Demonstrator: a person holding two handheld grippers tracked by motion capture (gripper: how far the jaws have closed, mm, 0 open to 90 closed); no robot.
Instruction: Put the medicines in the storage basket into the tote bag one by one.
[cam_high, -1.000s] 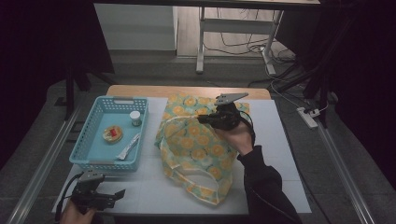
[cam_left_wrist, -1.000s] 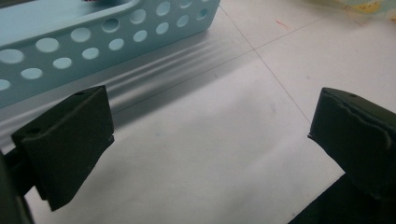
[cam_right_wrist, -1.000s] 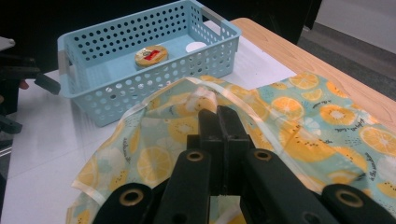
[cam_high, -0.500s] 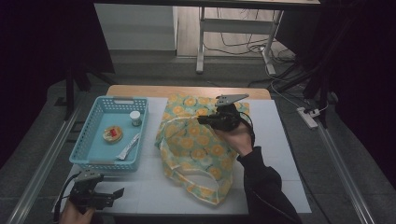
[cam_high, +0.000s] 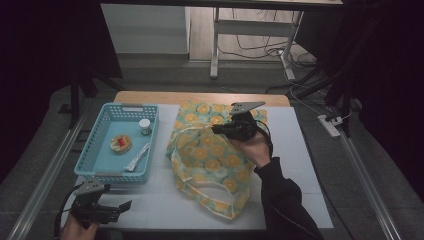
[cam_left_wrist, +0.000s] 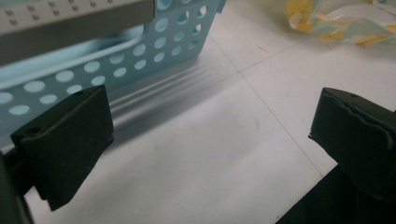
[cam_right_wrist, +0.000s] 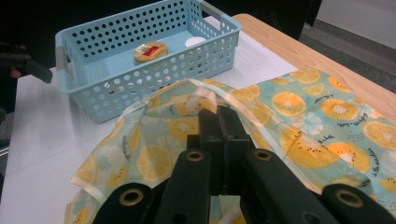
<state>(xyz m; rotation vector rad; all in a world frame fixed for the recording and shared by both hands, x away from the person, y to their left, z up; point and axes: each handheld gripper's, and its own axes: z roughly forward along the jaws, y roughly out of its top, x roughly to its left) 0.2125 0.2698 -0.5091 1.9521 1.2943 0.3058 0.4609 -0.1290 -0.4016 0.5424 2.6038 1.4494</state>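
Right gripper view shows my right gripper (cam_right_wrist: 219, 122) clenched on the rim of the citrus-print bag (cam_high: 212, 155), which lies mid-table just right of the blue basket (cam_high: 100, 150). I should lift that rim higher to keep the mouth agape. My left gripper (cam_high: 112, 209), jaws spread and empty at the near edge, can then reach into the basket.

Table lit evenly from above, surroundings dark, close-ups slightly soft.
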